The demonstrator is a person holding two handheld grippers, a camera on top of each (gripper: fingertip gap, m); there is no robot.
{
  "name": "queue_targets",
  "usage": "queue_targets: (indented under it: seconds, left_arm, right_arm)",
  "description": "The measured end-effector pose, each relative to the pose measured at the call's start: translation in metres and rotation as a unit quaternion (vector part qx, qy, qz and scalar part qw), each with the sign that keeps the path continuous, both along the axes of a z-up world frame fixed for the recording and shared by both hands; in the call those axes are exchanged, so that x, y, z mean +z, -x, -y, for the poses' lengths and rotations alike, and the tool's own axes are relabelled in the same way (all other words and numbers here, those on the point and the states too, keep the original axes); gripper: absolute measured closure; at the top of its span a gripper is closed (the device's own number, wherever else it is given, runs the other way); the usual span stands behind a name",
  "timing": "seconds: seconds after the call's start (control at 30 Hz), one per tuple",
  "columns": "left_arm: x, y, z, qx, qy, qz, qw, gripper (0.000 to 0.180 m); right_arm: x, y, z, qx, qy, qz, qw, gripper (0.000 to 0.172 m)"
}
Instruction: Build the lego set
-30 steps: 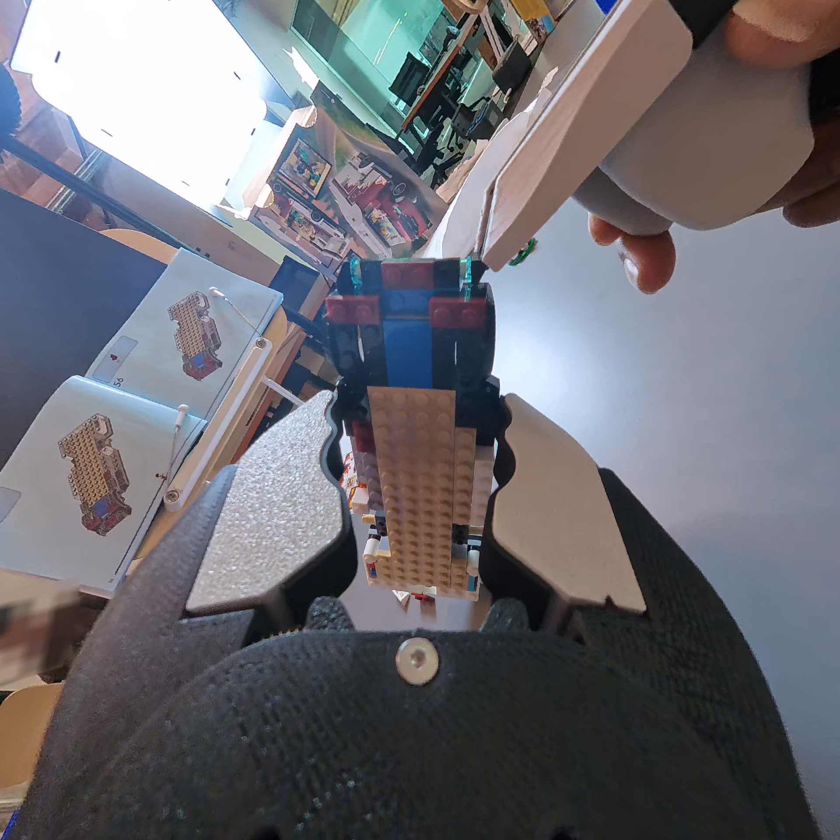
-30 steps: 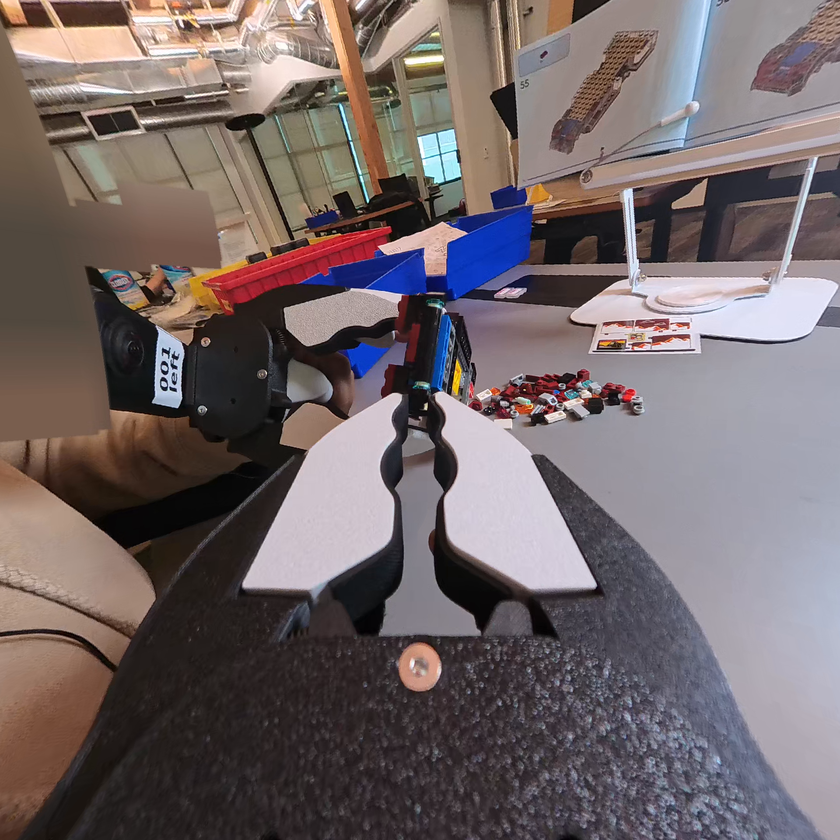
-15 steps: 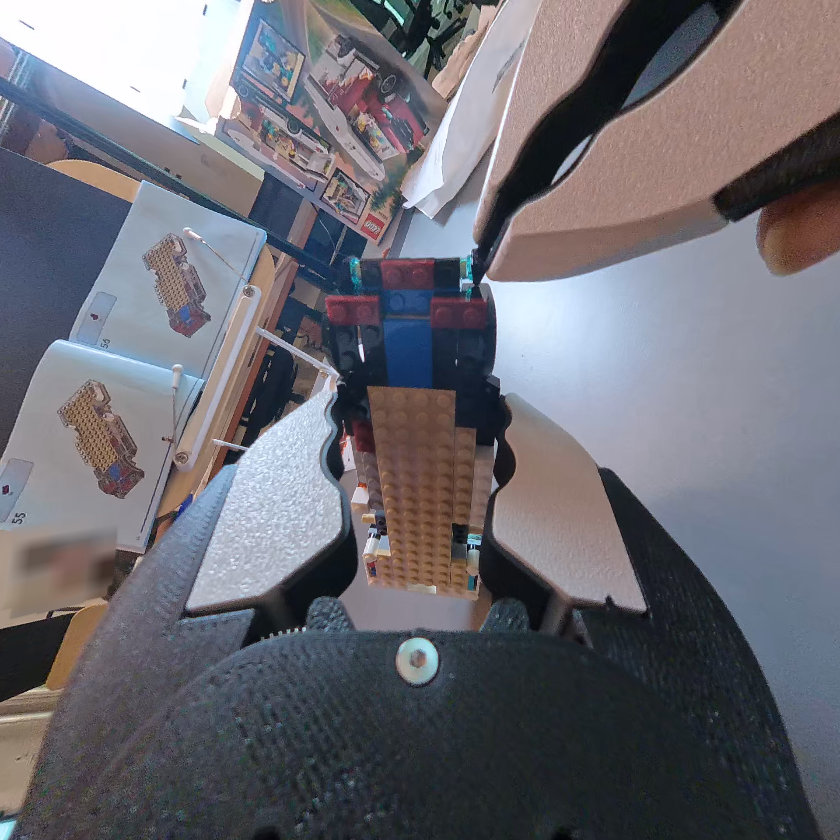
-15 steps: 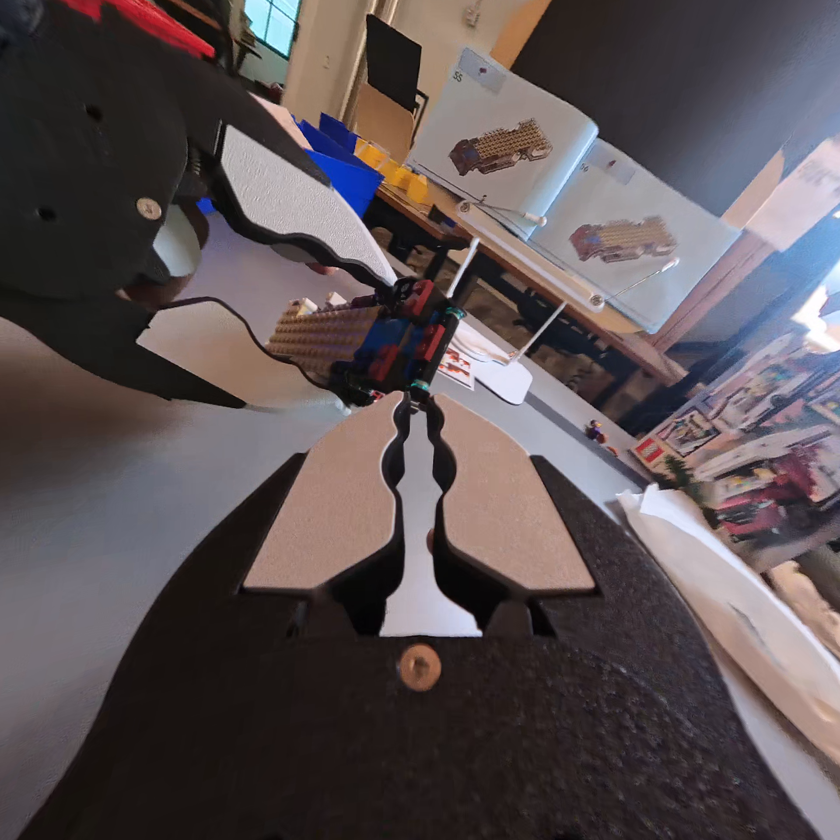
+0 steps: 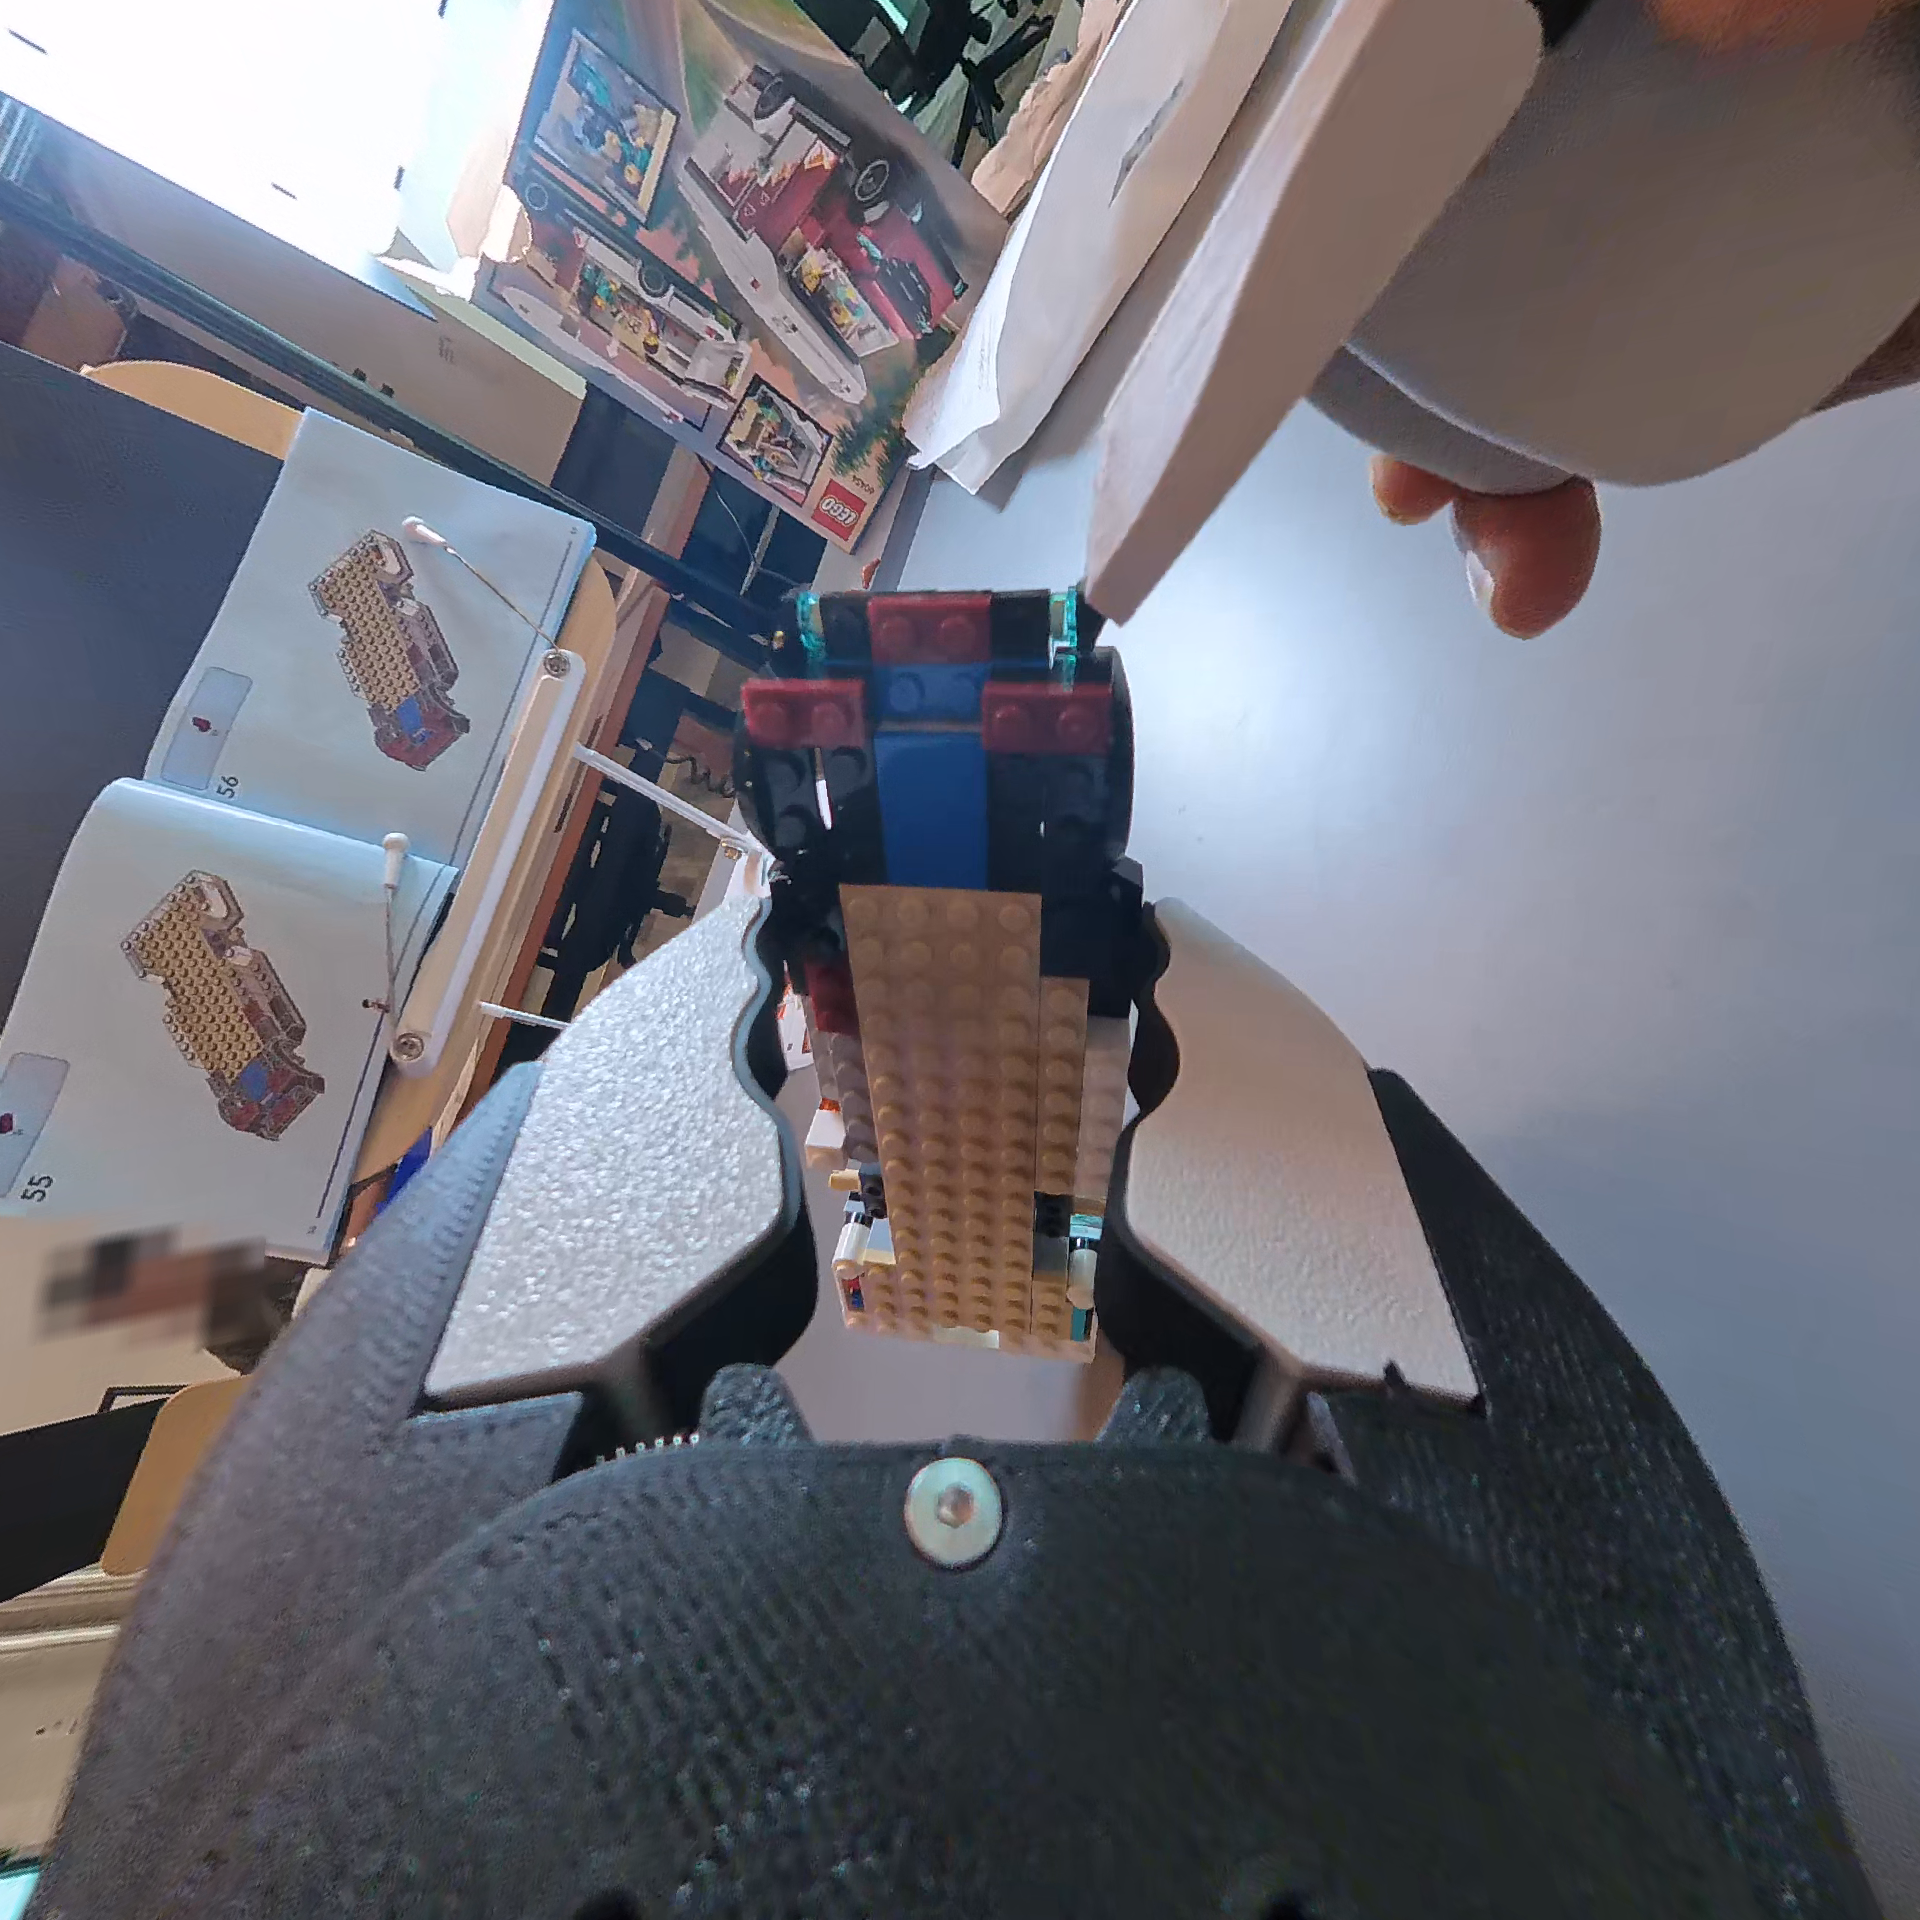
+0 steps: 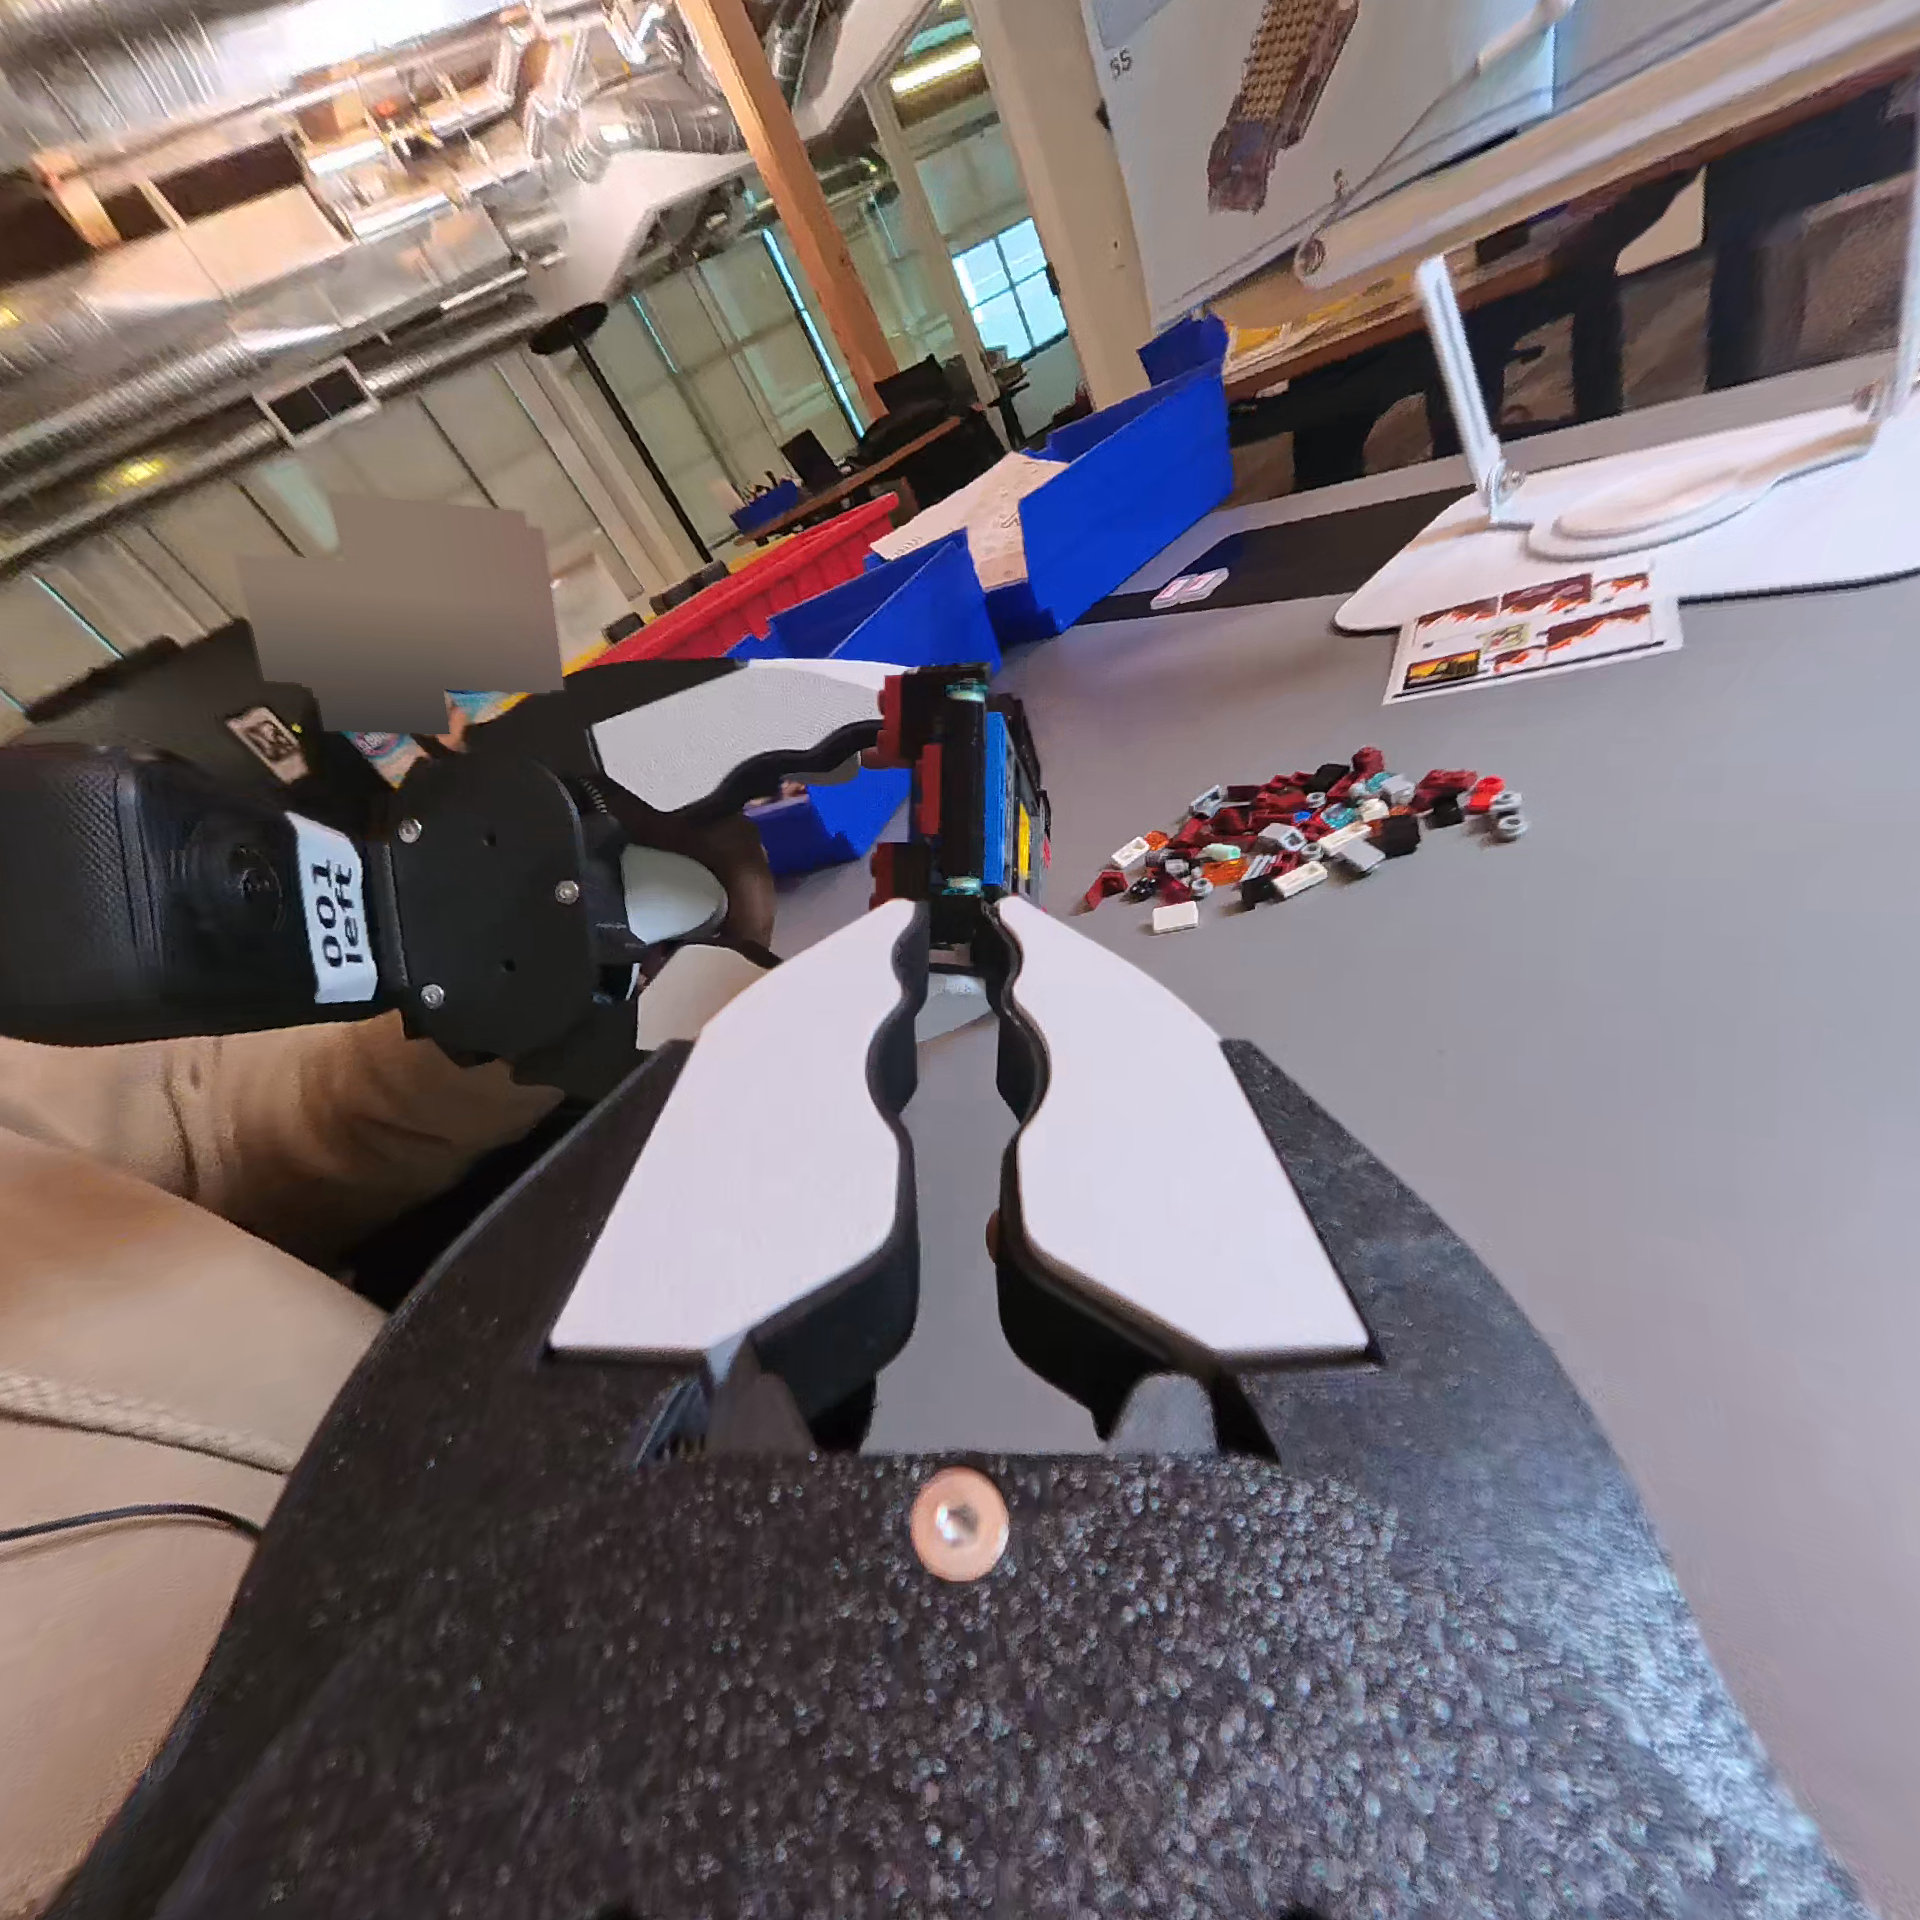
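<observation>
One tan, blue, dark-red brick model [image 5: 961,935], gripper-held [image 5: 956,914]

brick model [image 5: 961,935] | tan, blue, dark red, black | held above table

Bright daylight, blown-out glare upper left in the left view; wide-angle edges bend and blur.

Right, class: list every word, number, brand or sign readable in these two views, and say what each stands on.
Wording not copied out; its carriers only.
White label on the left tongs: short print.
Open instruction booklet: page numbers.
Picture box: red brand badge.
Sticker sheet: too small.
White paper: blurred.
Brick model: none seen.
</observation>
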State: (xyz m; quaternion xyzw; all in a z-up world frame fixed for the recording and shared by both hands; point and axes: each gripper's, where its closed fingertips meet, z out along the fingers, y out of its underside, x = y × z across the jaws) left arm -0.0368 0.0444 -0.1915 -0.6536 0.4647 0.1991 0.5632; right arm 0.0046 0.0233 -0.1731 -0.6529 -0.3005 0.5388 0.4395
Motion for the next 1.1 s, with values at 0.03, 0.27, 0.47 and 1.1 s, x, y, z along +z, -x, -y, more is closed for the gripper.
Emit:
queue_targets:
  seconds: [0.03, 0.27, 0.47, 1.1]
  left_arm:
    - [0.000, -0.001, 0.000, -0.001, 0.000, 0.000, 1.000, 0.115]
    - [-0.002, -0.002, 0.001, -0.001, 0.001, -0.006, 1.000, 0.115]
    - [-0.005, 0.001, 0.000, 0.007, 0.006, -0.019, 1.000, 0.115]
    - [-0.005, 0.002, 0.003, -0.031, 0.068, 0.015, 0.997, 0.115]
  right_arm:
    - [-0.001, 0.000, -0.001, 0.002, 0.012, -0.002, 1.000, 0.163]
    - [-0.005, 0.001, -0.001, 0.004, 0.019, -0.002, 1.000, 0.164]
    - [-0.010, 0.000, -0.006, -0.070, -0.154, 0.117, 0.979, 0.164]
    - [0.013, -0.020, 0.004, 0.076, -0.295, 0.179, 0.935, 0.153]
